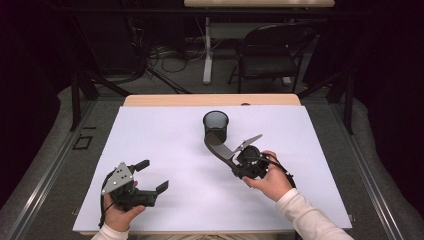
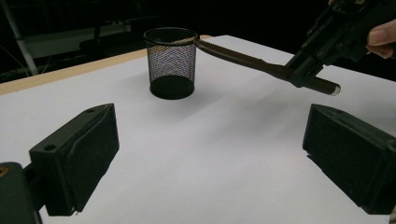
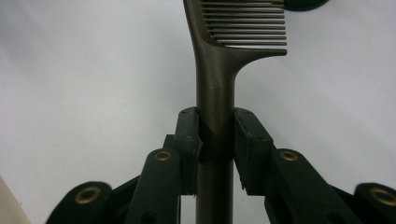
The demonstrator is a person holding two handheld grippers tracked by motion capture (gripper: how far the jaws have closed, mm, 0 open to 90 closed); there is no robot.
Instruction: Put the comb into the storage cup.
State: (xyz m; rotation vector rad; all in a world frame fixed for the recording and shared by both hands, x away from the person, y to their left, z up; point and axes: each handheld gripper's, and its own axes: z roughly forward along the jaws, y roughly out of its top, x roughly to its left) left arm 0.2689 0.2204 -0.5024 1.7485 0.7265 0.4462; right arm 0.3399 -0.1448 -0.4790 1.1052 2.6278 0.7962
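Both tongs sit low over the white table (image 1: pixel 165 150). Right gripper (image 1: pixel 234 159) is clenched on the handle of a brown comb (image 1: pixel 216 145), its jaws pressing the round handle from both sides, and the comb's toothed end reaches up to the rim of the black mesh cup (image 1: pixel 216 125) at the far middle of the table. Left gripper (image 1: pixel 152 176) hangs near the front left, jaws wide apart with nothing between them, well apart from the cup.

Trouble could come from the comb's long lever: if the tip catches the rim, the light cup may tip or slide, and the round handle might twist in the grip.

Right gripper view shows the teeth of the comb (image 3: pixel 243 23) and the pinch itself; left gripper view shows, side on, the comb (image 2: pixel 238 57) lying against the rim of the cup (image 2: pixel 171 63).
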